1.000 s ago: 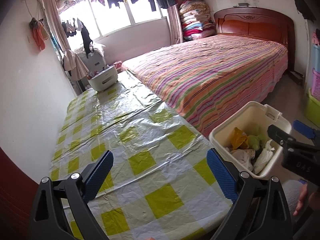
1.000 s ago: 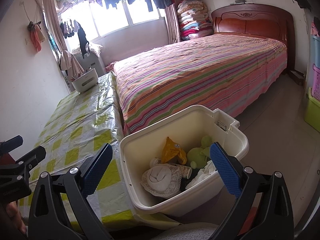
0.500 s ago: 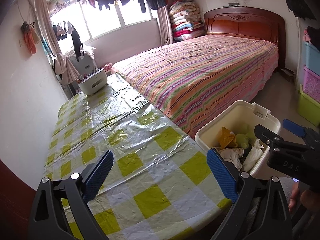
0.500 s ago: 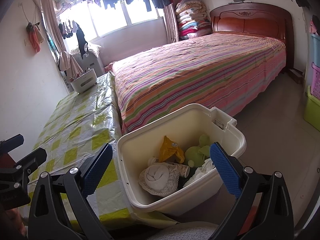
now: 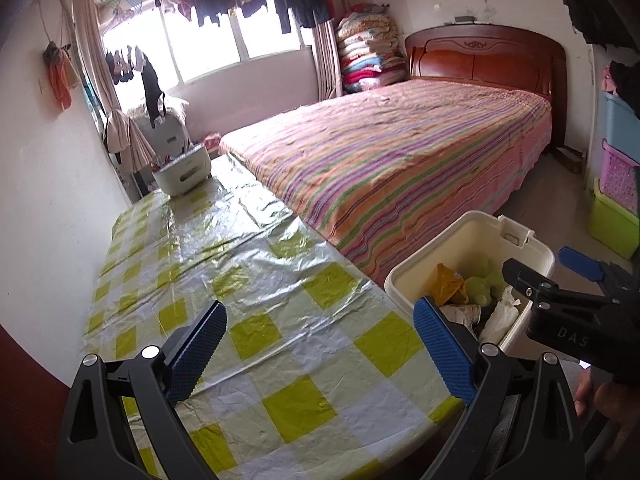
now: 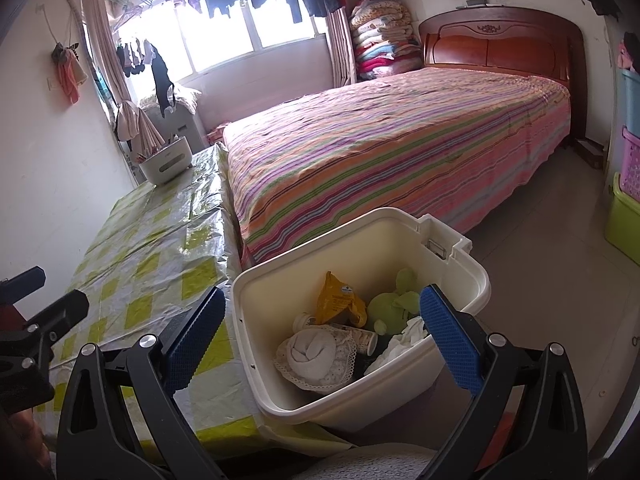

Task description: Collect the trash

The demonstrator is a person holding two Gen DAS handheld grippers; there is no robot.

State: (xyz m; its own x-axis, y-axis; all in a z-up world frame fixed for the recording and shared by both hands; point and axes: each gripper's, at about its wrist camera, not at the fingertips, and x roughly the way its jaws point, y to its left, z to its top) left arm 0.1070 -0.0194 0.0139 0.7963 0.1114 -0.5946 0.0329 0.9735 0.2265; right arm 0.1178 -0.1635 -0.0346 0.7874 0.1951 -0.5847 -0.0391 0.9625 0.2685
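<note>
Beside table edge, bed side: cream bin [image 6: 360,368] sits off the table's right edge, between table and bed, low in front of your right gripper.
Bin contents: yellow wrapper [image 6: 338,300], green plush toy [image 6: 390,306], rolled white cloth on a lace doily [image 6: 316,354], crumpled white tissue [image 6: 400,340], a small white bottle lying on its side.
Change, left view: since a second ago your left camera has pulled back and tilted up. More of the window and hanging clothes shows, and the bin [image 5: 416,276] sits lower and further right in the picture.
Change, right view: nearly the same framing; bin contents unmoved.
Left gripper [image 5: 320,350]: you hold it above the near end of the table, pointed down its length. Blue pads wide apart, nothing between them.
Right gripper [image 6: 320,338]: you hold it over the bin's near rim, pointed at the bed. Pads wide apart, empty; the bin shows in the gap but neither pad touches it.
Cross-view: your right gripper's black frame enters the left view at right, over the bin, with a hand [image 5: 608,396] below it.
Table [image 5: 256,280]: yellow-and-white checked plastic cover, bare except a white caddy [image 5: 184,170] at the far end.
Bed [image 6: 400,148]: striped sheet, wooden headboard.
</note>
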